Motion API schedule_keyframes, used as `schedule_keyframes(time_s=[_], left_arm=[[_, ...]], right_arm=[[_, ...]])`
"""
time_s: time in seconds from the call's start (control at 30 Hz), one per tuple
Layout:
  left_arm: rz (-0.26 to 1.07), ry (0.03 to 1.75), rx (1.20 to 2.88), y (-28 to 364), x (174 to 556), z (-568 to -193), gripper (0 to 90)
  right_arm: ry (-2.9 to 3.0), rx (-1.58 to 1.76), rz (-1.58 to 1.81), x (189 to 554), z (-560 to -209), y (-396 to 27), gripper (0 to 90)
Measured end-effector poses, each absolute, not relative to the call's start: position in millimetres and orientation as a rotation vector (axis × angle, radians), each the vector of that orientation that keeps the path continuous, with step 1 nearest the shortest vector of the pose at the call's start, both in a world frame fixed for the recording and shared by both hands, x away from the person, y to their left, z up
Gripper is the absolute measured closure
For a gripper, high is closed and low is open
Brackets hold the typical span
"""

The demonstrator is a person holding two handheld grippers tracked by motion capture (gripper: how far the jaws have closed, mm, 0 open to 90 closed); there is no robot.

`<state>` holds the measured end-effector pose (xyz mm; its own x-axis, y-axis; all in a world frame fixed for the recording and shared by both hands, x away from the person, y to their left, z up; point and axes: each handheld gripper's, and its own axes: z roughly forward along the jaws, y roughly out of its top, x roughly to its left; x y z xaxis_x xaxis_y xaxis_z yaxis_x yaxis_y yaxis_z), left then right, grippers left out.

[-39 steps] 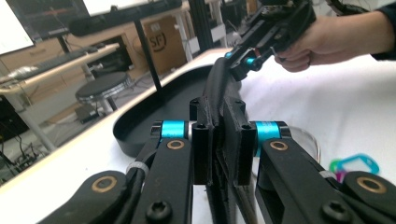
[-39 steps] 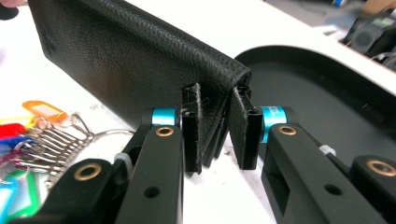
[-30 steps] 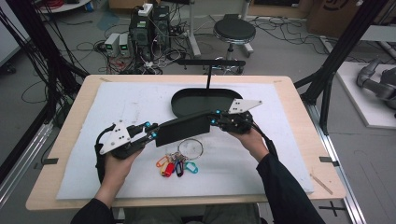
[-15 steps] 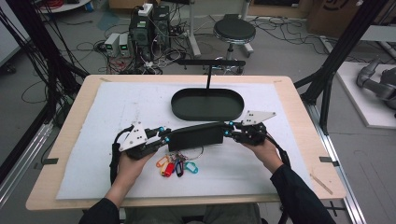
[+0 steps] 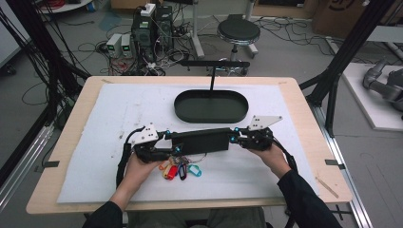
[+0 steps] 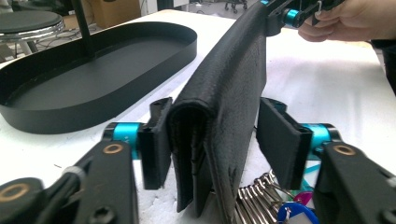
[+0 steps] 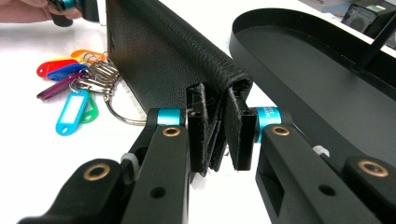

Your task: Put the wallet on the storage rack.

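Wallet (image 5: pixel 199 141) held on edge beside keys (image 5: pixel 179 169), before tray (image 5: pixel 211 106) | right gripper (image 7: pixel 218 135) clamped on it | left gripper (image 6: pixel 212 140) jaws just parted, one pad clear | release advised only once it is lowered flat.

Long black textured wallet (image 5: pixel 199 141), folded shut, stands on its edge just before the oval tray (image 5: pixel 211 106)

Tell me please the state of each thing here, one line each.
wallet: folded shut, standing on edge
left gripper: jaws just opened, pads off the wallet
right gripper: shut on the wallet's end
tray: empty
bunch of keys: lying flat beside the wallet
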<state>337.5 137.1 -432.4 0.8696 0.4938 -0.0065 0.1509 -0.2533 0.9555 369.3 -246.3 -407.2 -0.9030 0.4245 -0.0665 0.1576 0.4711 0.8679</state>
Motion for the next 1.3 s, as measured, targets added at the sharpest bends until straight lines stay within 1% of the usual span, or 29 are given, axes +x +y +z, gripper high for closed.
schedule_keyframes(time_s=[0.03, 0.1, 0.2, 0.27, 0.3, 0.33, 0.37, 0.4, 0.43, 0.47, 0.53, 0.57, 0.6, 0.67, 0.7, 0.77, 0.8, 0.97, 1.07, 1.1, 1.17, 1.23, 1.27, 1.3], left_arm=[[0.35, 0.478, 1.813, 138, 338, -432, 52.0], [0.317, 0.455, 1.79, 143, 341, -433, 67.0], [0.306, 0.444, 1.785, 144, 342, -434, 70.7], [0.307, 0.422, 1.788, 143, 341, -434, 73.6], [0.311, 0.418, 1.781, 143, 341, -433, 74.5], [0.312, 0.417, 1.779, 143, 341, -433, 74.5], [0.314, 0.411, 1.767, 144, 340, -432, 74.9], [0.32, 0.408, 1.761, 144, 340, -431, 75.2], [0.33, 0.404, 1.76, 145, 339, -429, 75.2], [0.331, 0.388, 1.745, 147, 339, -426, 75.5], [0.326, 0.381, 1.738, 148, 338, -424, 75.6], [0.317, 0.367, 1.724, 150, 338, -421, 75.6], [0.298, 0.345, 1.701, 150, 337, -417, 75.6], [0.287, 0.333, 1.694, 150, 337, -414, 75.5], [0.277, 0.318, 1.682, 150, 336, -411, 75.5], [0.264, 0.297, 1.67, 149, 334, -406, 75.5], [0.26, 0.281, 1.661, 148, 332, -403, 75.5], [0.246, 0.255, 1.659, 147, 331, -398, 75.5], [0.244, 0.249, 1.669, 145, 331, -397, 75.5], [0.243, 0.249, 1.669, 144, 331, -397, 75.5], [0.238, 0.249, 1.662, 143, 331, -398, 75.5], [0.234, 0.243, 1.657, 144, 331, -398, 75.5], [0.231, 0.24, 1.654, 144, 331, -398, 75.5], [0.231, 0.237, 1.648, 144, 331, -398, 75.5]], right_arm=[[2.449, 0.497, 1.402, 369, -407, -246, 81.1], [2.46, 0.496, 1.394, 370, -409, -248, 80.6], [2.461, 0.495, 1.386, 370, -410, -248, 79.8], [2.461, 0.493, 1.389, 371, -410, -248, 76.8], [2.451, 0.502, 1.403, 371, -409, -250, 70.1], [2.451, 0.502, 1.403, 371, -409, -250, 70.1], [2.448, 0.505, 1.406, 371, -409, -251, 67.7], [2.423, 0.516, 1.44, 370, -406, -255, 60.0], [2.423, 0.516, 1.44, 370, -406, -255, 60.0], [2.38, 0.533, 1.479, 370, -402, -260, 51.1], [2.342, 0.545, 1.518, 369, -398, -265, 47.3], [2.342, 0.545, 1.518, 369, -398, -265, 47.3], [2.325, 0.553, 1.54, 369, -394, -269, 41.1], [2.318, 0.556, 1.549, 369, -393, -270, 40.3], [2.322, 0.557, 1.572, 369, -392, -272, 36.9], [2.334, 0.545, 1.596, 369, -391, -272, 36.4], [2.356, 0.51, 1.631, 368, -389, -271, 33.9], [2.378, 0.465, 1.653, 364, -387, -267, 33.2], [2.41, 0.45, 1.656, 364, -388, -262, 34.4], [2.424, 0.442, 1.664, 363, -388, -261, 37.0], [2.429, 0.432, 1.667, 363, -388, -260, 38.0], [2.443, 0.429, 1.679, 362, -388, -258, 41.2], [2.451, 0.419, 1.682, 362, -388, -257, 44.4], [2.451, 0.419, 1.682, 362, -388, -257, 44.4]])
